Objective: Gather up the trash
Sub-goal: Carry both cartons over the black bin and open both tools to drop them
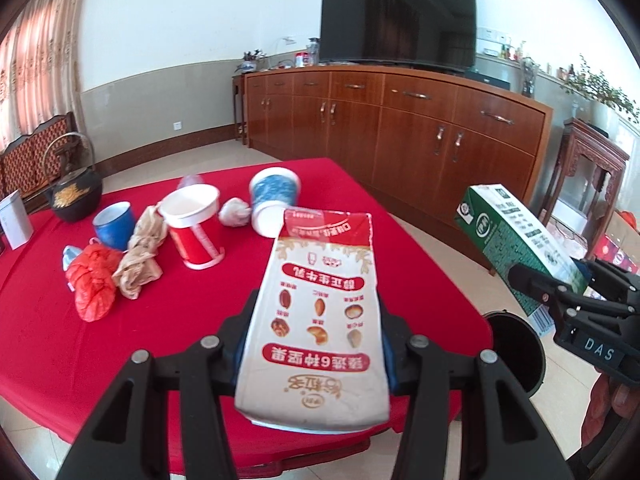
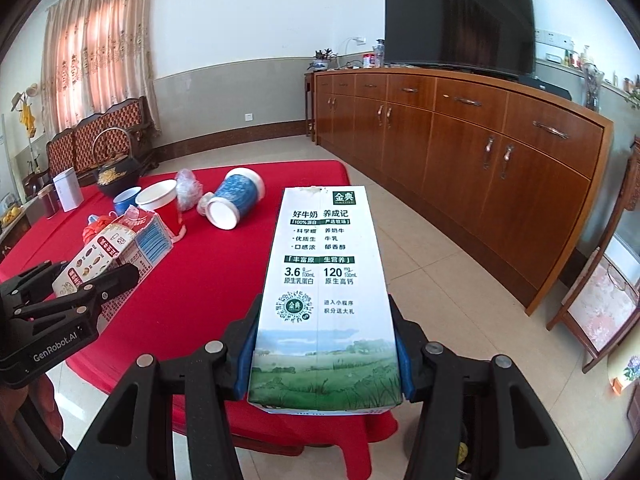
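Observation:
My left gripper (image 1: 316,344) is shut on a red-and-white milk carton (image 1: 320,300), held above the red tablecloth (image 1: 180,300). My right gripper (image 2: 326,344) is shut on a green-and-white milk carton (image 2: 328,280), held past the table's right edge. Each gripper and its carton also shows in the other view: the green carton (image 1: 516,240) at right, the red-and-white carton (image 2: 120,248) at left. On the table lie a red paper cup (image 1: 194,228), a blue-patterned cup (image 1: 274,200) on its side, a blue cup (image 1: 114,224), a red plastic bag (image 1: 92,284), a tan bag (image 1: 142,252) and a crumpled white wad (image 1: 236,212).
A black bin (image 1: 516,352) stands on the tiled floor by the table's right corner. A dark teapot (image 1: 76,196) and a white box (image 1: 14,220) sit at the table's far left. A long wooden sideboard (image 1: 400,120) with a television (image 1: 400,20) lines the back wall.

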